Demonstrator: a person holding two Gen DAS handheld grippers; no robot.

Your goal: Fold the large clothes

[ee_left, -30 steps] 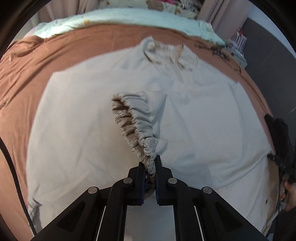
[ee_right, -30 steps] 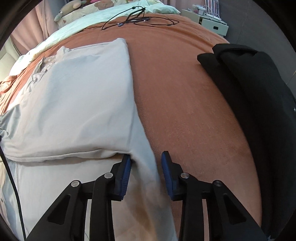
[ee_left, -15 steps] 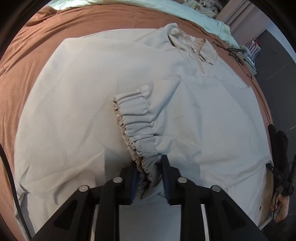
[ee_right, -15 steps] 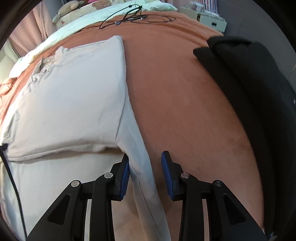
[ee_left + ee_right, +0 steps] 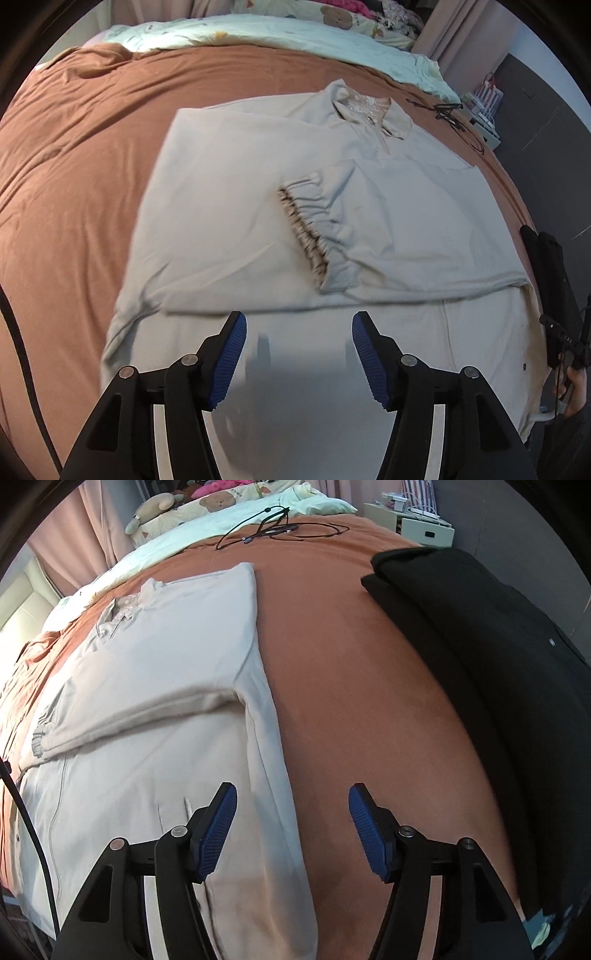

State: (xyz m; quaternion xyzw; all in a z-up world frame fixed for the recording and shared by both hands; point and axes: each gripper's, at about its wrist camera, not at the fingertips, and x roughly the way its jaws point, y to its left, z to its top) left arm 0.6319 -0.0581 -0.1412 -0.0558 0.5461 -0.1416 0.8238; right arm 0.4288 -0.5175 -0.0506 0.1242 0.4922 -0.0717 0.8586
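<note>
A large beige jacket (image 5: pixel 236 206) lies flat on the brown bedspread (image 5: pixel 74 177), collar (image 5: pixel 369 110) at the far end. One sleeve is folded across the chest, and its gathered cuff (image 5: pixel 314 229) rests near the middle. My left gripper (image 5: pixel 298 339) is open and empty, above the jacket's lower front, short of the cuff. In the right wrist view the jacket (image 5: pixel 155 672) fills the left side. My right gripper (image 5: pixel 291 819) is open and empty over the jacket's right side edge (image 5: pixel 277 775), where it meets the bedspread (image 5: pixel 369 701).
A black garment (image 5: pixel 480 646) lies along the bed's right side. Black cables (image 5: pixel 273 528) lie on the bedspread beyond the jacket. A pale green quilt (image 5: pixel 258 33) and soft toys sit at the head. A white bedside unit (image 5: pixel 424 528) stands at the far right.
My left gripper opened, let go of the cuff and pulled back toward the hem; the sleeve now lies on the chest. My right gripper opened wider and pulled back from the side edge.
</note>
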